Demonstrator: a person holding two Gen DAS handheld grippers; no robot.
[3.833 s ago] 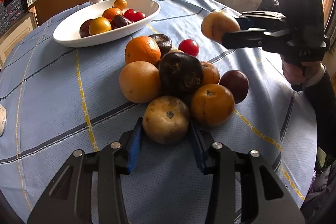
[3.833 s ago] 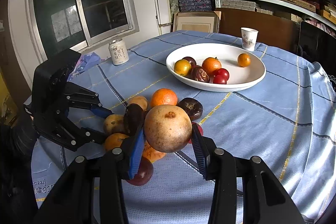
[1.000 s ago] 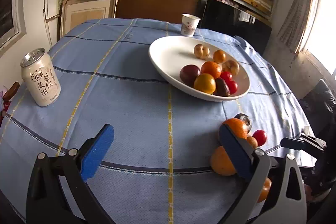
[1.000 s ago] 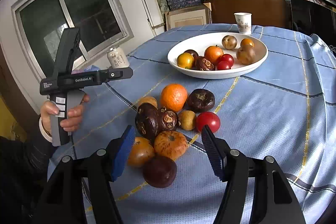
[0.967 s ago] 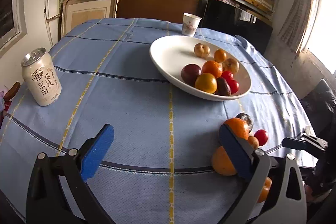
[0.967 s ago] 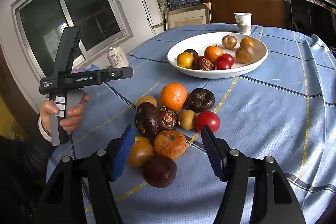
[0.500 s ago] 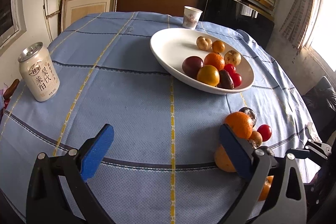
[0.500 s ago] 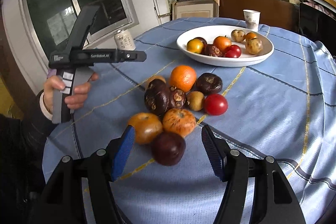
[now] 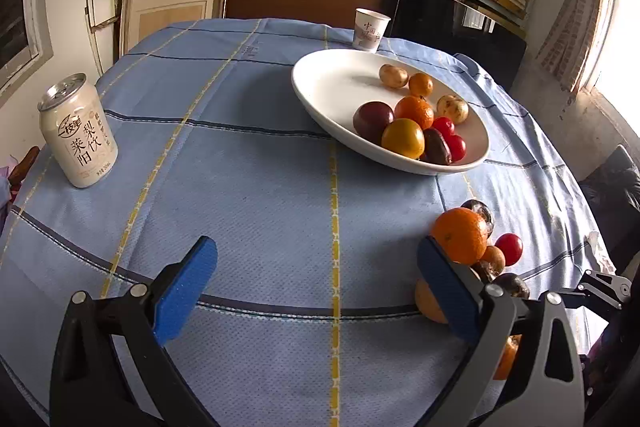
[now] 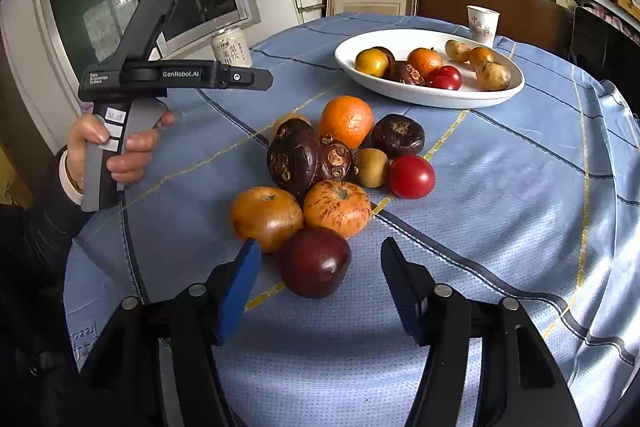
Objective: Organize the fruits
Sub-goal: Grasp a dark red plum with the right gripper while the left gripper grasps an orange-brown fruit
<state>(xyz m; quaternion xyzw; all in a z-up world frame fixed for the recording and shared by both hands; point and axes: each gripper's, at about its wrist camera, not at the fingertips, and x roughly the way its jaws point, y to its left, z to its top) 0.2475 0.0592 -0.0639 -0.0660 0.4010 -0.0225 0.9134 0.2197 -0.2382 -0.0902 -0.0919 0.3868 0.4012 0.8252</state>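
Note:
A white oval plate (image 9: 332,83) (image 10: 400,93) holds several fruits at the far side of the table. A pile of loose fruits lies on the blue cloth: an orange (image 10: 346,121) (image 9: 460,235), dark wrinkled fruits (image 10: 294,155), a red tomato (image 10: 412,177) and a dark red plum (image 10: 315,261). My right gripper (image 10: 316,287) is open, its jaws either side of the plum and just short of it. My left gripper (image 9: 316,281) is open wide and empty over bare cloth, left of the pile. It shows in the right wrist view (image 10: 176,75), held up in a hand.
A drink can (image 9: 78,131) (image 10: 231,49) stands at the left edge of the table. A paper cup (image 9: 370,29) (image 10: 483,23) stands behind the plate. Shelves and boxes line the wall behind. The table's edge curves close on the right.
My right gripper has moved forward and down to the plum, which now sits between its jaws. My left gripper has come a little closer to the table and stays open.

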